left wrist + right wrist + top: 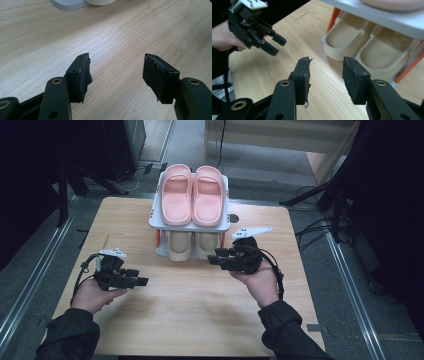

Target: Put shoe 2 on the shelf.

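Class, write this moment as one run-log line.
left gripper: open, empty, over table | right gripper: open, empty, near beige slippers on lower shelf | pink slippers: top shelf

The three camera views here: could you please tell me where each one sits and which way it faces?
High view: above the person's side, looking forward and down on the table; both forearms, left hand-held gripper, right hand-held gripper.
Left gripper view: rides that gripper, facing bare tabletop; its open jaws.
Right gripper view: faces the beige slippers on the shoe rack's lower shelf; its open jaws.
Shared: high and right gripper views both show the left gripper and the rack.
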The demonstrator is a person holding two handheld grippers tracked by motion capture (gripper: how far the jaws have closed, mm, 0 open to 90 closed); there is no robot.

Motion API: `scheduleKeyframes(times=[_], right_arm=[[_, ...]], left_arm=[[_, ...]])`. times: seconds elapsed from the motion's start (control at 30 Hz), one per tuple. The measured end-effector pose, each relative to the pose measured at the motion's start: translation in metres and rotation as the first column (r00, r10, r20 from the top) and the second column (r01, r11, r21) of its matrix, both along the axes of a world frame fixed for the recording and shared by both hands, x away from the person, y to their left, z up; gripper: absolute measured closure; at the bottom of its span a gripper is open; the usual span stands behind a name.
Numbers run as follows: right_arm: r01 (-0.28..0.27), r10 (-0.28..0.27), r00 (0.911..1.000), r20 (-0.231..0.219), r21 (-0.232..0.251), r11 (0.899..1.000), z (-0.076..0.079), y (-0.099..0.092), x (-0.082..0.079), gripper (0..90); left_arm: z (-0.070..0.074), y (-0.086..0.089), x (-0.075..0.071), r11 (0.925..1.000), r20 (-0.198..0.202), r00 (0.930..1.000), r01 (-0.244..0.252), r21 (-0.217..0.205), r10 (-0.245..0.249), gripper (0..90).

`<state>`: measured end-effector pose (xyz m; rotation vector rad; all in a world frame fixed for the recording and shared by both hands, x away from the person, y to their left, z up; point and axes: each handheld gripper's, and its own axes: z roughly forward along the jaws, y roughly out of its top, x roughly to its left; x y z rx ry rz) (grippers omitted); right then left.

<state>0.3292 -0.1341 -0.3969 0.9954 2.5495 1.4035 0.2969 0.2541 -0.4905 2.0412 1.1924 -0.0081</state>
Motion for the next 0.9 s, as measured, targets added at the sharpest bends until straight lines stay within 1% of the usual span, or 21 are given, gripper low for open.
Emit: scheduleKeyframes(times=[0.07, 0.1, 0.23, 0.27, 0.3, 0.33, 0.37, 0.4, 0.43, 0.5, 0.6, 0.63, 0.7, 0.77, 0.8, 0.83, 0.87, 0.9], right_arm=[[0.002, -0.002, 1.0000, -0.003, 0.005, 1.000, -0.003, -0.003, -0.001, 58.2], [0.001, -0.001, 1.0000, -0.004, 0.012, 1.000, -0.010, -0.009, -0.002, 57.8], [0.009, -0.009, 1.0000, -0.004, 0.004, 1.000, -0.026, -0.020, -0.002, 56.4], [0.009, -0.009, 1.0000, -0.004, 0.004, 1.000, -0.026, -0.020, -0.002, 56.4], [0.014, -0.014, 0.9999, -0.001, 0.005, 1.000, -0.034, -0.025, -0.002, 55.4], [0.014, -0.014, 0.9999, -0.001, 0.005, 1.000, -0.034, -0.025, -0.002, 55.4], [0.020, -0.020, 0.9998, 0.004, -0.001, 1.000, -0.041, -0.029, -0.002, 54.9], [0.020, -0.020, 0.9998, 0.004, -0.001, 1.000, -0.041, -0.029, -0.002, 54.9], [0.023, -0.023, 0.9997, 0.001, -0.004, 1.000, -0.046, -0.032, -0.003, 53.3], [0.025, -0.025, 0.9997, 0.001, -0.003, 1.000, -0.048, -0.034, -0.003, 53.3], [0.018, -0.018, 0.9996, 0.022, -0.005, 1.000, -0.057, -0.040, -0.004, 48.1], [0.020, -0.020, 0.9996, 0.021, -0.013, 1.000, -0.059, -0.042, -0.004, 47.0], [0.022, -0.022, 0.9996, 0.017, -0.010, 1.000, -0.062, -0.044, -0.003, 45.8], [0.045, -0.045, 0.9990, -0.007, -0.003, 0.999, -0.069, -0.051, -0.001, 44.5], [0.045, -0.045, 0.9990, -0.007, -0.003, 0.999, -0.069, -0.051, -0.001, 44.5], [0.057, -0.057, 0.9983, -0.014, -0.008, 0.998, -0.073, -0.056, 0.000, 44.1], [0.057, -0.057, 0.9983, -0.014, -0.008, 0.998, -0.073, -0.056, 0.000, 44.1], [0.070, -0.071, 0.9973, -0.021, -0.013, 0.997, -0.077, -0.060, 0.000, 44.1]], left_arm=[[0.000, 0.000, 0.000, 1.0000, 0.001, 1.0000, 0.002, 0.002, -0.002, 38.4], [0.000, 0.000, 0.000, 1.0000, -0.001, 1.0000, 0.004, 0.000, -0.004, 38.3], [0.000, -0.001, 0.000, 1.0000, -0.006, 1.0000, 0.006, 0.001, -0.006, 38.2], [0.000, -0.001, 0.000, 1.0000, -0.006, 1.0000, 0.006, 0.001, -0.006, 38.1], [0.000, 0.000, -0.001, 1.0000, -0.005, 1.0000, 0.007, 0.003, -0.007, 38.1], [0.000, 0.000, -0.001, 1.0000, -0.005, 1.0000, 0.007, 0.003, -0.007, 38.1], [0.001, 0.000, -0.001, 1.0000, -0.004, 1.0000, 0.006, -0.001, -0.006, 38.0], [0.001, 0.000, -0.001, 1.0000, -0.004, 1.0000, 0.006, -0.001, -0.006, 38.0], [0.001, 0.000, -0.001, 1.0000, -0.004, 1.0000, 0.006, -0.001, -0.006, 37.9], [0.002, 0.000, -0.001, 1.0000, -0.003, 1.0000, 0.007, -0.003, -0.007, 37.8], [0.003, -0.002, -0.002, 0.9999, 0.001, 0.9999, 0.013, -0.001, -0.013, 37.3], [0.003, -0.002, -0.002, 0.9999, 0.001, 0.9999, 0.013, -0.001, -0.013, 37.2], [0.005, -0.003, -0.002, 0.9998, 0.006, 0.9998, 0.020, 0.000, -0.020, 37.0], [0.008, -0.004, -0.002, 0.9996, 0.021, 0.9993, 0.029, 0.005, -0.029, 36.8], [0.008, -0.004, -0.002, 0.9996, 0.021, 0.9993, 0.029, 0.005, -0.029, 36.8], [0.009, -0.003, -0.001, 0.9995, 0.027, 0.9992, 0.031, -0.002, -0.031, 36.7], [0.009, -0.003, -0.001, 0.9995, 0.027, 0.9992, 0.031, -0.002, -0.031, 36.6], [0.009, -0.003, 0.002, 0.9996, 0.027, 0.9993, 0.027, -0.003, -0.027, 36.5]])
